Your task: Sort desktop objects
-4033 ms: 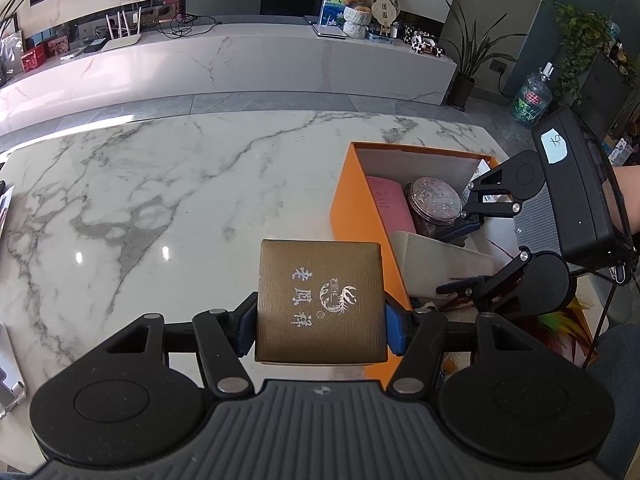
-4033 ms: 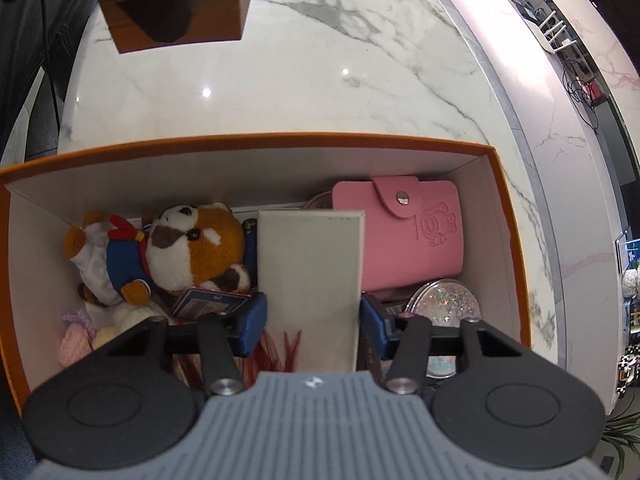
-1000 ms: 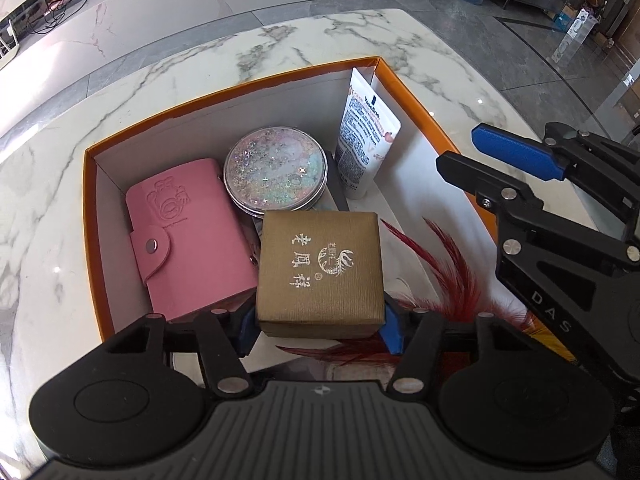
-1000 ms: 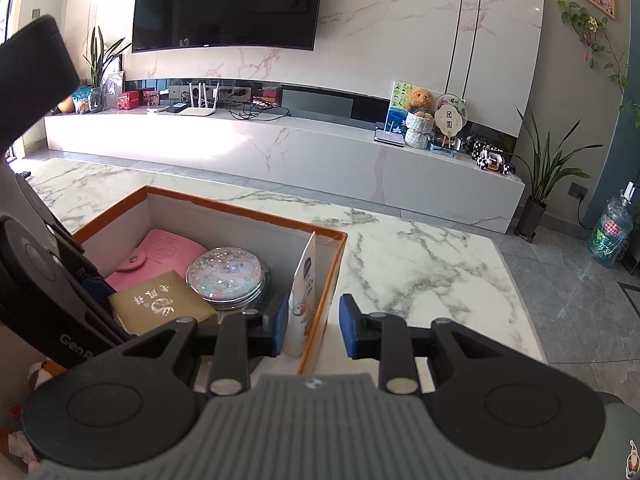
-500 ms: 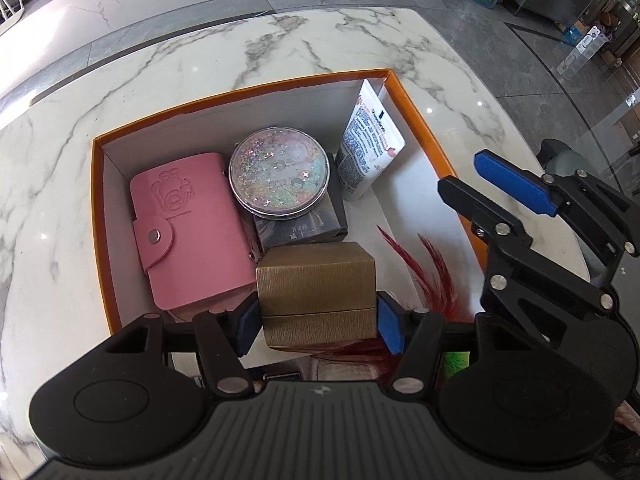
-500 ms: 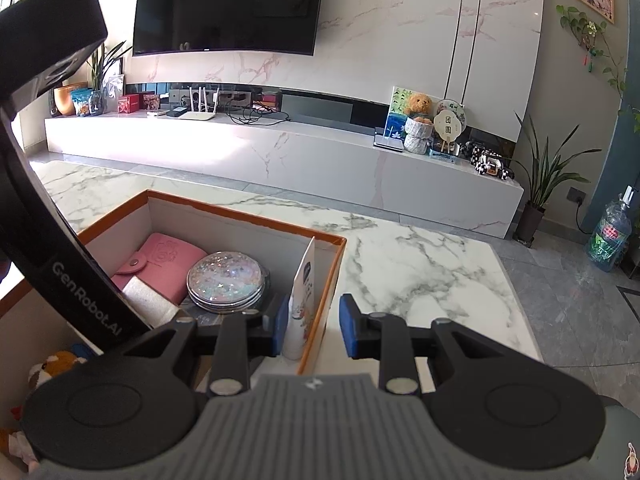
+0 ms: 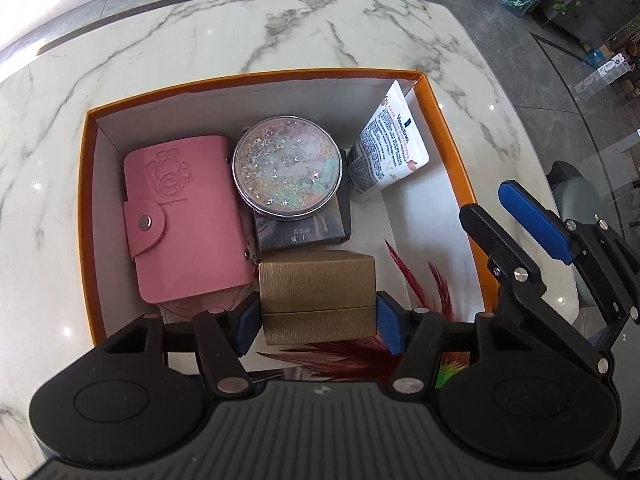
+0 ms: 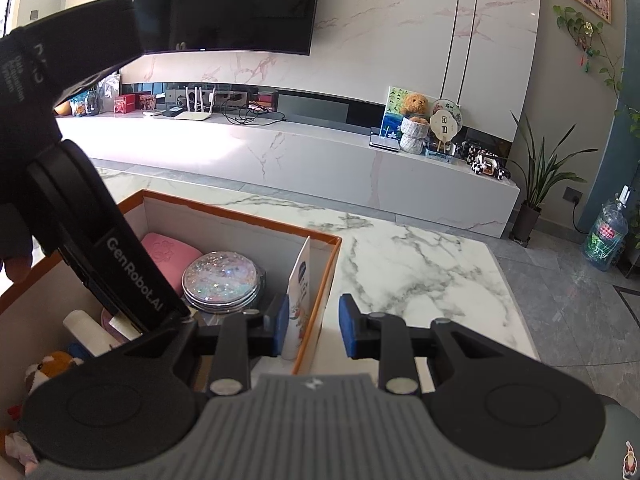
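Note:
My left gripper (image 7: 318, 320) is shut on a small gold-brown gift box (image 7: 317, 298), tipped on its side low inside the orange storage box (image 7: 86, 184), over red feathers (image 7: 416, 280). Ahead lie a pink card wallet (image 7: 180, 224), a round glitter compact (image 7: 287, 170) on a dark box, and a white Vaseline tube (image 7: 390, 144) leaning in the far right corner. My right gripper (image 8: 313, 330) is open and empty over the box's right wall (image 8: 320, 300); it also shows in the left wrist view (image 7: 532, 232).
The box sits on a white marble table (image 7: 240, 36) whose edge is just right of the box (image 8: 508, 280). A plush toy (image 8: 52, 364) and a white roll (image 8: 86, 330) lie in the box's near end. The left gripper's body (image 8: 72, 200) fills the left of the right wrist view.
My left gripper has lowered the gold box deeper into the orange box and tipped it from lid-up to side-on. My right gripper has stayed open over the right wall.

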`<action>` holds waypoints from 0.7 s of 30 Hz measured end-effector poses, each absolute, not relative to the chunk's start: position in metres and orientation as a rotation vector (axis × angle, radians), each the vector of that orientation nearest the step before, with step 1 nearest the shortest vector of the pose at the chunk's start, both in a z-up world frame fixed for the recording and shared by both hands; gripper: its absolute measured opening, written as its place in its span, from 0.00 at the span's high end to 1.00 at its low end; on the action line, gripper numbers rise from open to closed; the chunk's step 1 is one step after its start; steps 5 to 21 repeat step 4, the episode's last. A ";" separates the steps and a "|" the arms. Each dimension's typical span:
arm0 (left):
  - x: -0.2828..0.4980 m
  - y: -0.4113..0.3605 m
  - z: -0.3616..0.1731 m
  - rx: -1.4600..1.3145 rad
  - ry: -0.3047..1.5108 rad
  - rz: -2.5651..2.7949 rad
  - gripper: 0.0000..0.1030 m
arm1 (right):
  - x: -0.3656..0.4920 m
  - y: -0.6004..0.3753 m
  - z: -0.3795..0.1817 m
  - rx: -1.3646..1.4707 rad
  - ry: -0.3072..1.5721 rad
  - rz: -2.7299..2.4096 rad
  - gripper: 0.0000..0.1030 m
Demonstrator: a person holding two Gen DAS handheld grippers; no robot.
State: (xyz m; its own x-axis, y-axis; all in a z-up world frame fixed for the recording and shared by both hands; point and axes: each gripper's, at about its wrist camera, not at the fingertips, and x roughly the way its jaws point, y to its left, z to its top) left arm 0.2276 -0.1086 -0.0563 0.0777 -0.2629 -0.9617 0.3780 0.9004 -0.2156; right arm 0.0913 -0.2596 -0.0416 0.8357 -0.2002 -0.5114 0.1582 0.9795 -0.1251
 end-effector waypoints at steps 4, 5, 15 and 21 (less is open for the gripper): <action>0.238 -0.114 -0.065 0.098 1.446 -0.465 0.33 | 0.092 -0.259 -0.042 -0.082 0.550 -0.190 0.72; 0.238 -0.114 -0.065 0.098 1.446 -0.465 0.33 | 0.092 -0.259 -0.042 -0.082 0.550 -0.190 0.72; 0.238 -0.114 -0.065 0.098 1.446 -0.465 0.33 | 0.092 -0.259 -0.042 -0.082 0.550 -0.190 0.72; 0.238 -0.114 -0.065 0.098 1.446 -0.465 0.33 | 0.092 -0.259 -0.042 -0.082 0.550 -0.190 0.72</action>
